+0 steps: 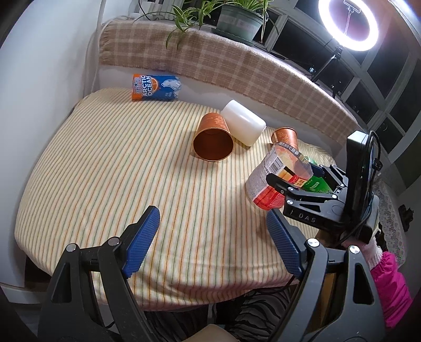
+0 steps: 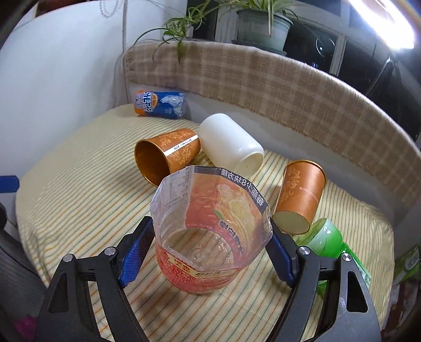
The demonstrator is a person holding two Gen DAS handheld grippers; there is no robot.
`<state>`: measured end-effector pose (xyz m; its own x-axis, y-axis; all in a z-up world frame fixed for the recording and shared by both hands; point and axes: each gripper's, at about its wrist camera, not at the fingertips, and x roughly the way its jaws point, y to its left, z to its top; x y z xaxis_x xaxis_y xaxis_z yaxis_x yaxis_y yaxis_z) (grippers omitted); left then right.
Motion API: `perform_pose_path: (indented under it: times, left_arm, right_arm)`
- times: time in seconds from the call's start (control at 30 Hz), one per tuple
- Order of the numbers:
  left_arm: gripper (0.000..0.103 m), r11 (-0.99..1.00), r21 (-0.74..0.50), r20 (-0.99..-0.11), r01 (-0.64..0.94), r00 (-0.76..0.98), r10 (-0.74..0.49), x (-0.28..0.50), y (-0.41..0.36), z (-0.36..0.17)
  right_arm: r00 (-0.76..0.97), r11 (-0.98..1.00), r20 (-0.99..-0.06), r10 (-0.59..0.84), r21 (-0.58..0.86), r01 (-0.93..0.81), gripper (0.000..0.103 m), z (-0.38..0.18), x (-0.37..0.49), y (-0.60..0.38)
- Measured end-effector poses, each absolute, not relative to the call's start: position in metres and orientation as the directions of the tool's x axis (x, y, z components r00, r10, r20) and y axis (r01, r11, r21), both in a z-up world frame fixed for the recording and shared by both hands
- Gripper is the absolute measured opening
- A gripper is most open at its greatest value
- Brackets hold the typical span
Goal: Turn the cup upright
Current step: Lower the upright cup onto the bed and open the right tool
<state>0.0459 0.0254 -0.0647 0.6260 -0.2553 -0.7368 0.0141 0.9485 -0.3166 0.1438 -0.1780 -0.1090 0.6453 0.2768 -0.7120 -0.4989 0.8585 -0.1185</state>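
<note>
A clear cut-bottle cup with a red and orange label (image 2: 208, 231) stands mouth up and slightly tilted between the pads of my right gripper (image 2: 210, 244), which is shut on its sides; it also shows in the left wrist view (image 1: 279, 179). My left gripper (image 1: 213, 239) is open and empty over the near part of the striped tablecloth (image 1: 118, 171). A copper cup (image 1: 213, 139) lies on its side, mouth toward me. A white cup (image 1: 243, 122) lies on its side behind it. A second copper cup (image 2: 300, 197) lies with its base toward the right camera.
A blue Arctic Ocean can (image 1: 156, 86) lies at the back left by the wall. A green bottle (image 2: 329, 242) lies right of my right gripper. A plaid-covered ledge (image 1: 210, 60) with potted plants (image 1: 236, 21) runs behind the table. A ring light (image 1: 347, 23) shines at the back right.
</note>
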Motion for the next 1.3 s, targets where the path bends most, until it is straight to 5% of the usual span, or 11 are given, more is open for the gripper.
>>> perform_pose_path:
  times: [0.27, 0.8, 1.03, 1.3]
  left_arm:
    - [0.086, 0.962, -0.272, -0.718, 0.02, 0.661, -0.217, 0.042, 0.024, -0.062]
    - [0.086, 0.969, -0.245, -0.676, 0.019, 0.713, -0.185, 0.038, 0.031, -0.053]
    - [0.086, 0.99, -0.134, -0.573, 0.034, 0.813, -0.105, 0.026, 0.018, -0.035]
    - [0.091, 0.996, -0.055, -0.462, 0.072, 0.882, -0.089, 0.011, -0.006, -0.018]
  right_arm:
    - [0.689, 0.856, -0.683, 0.242, -0.183, -0.483, 0.083, -0.113, 0.129, -0.167]
    - [0.695, 0.89, -0.648, 0.311, -0.058, -0.452, 0.086, -0.093, 0.108, -0.184]
    - [0.754, 0.931, -0.588, 0.292, -0.005, -0.364, 0.086, -0.067, 0.071, -0.207]
    - [0.859, 0.99, -0.5, 0.112, -0.013, -0.137, 0.086, -0.039, 0.031, -0.235]
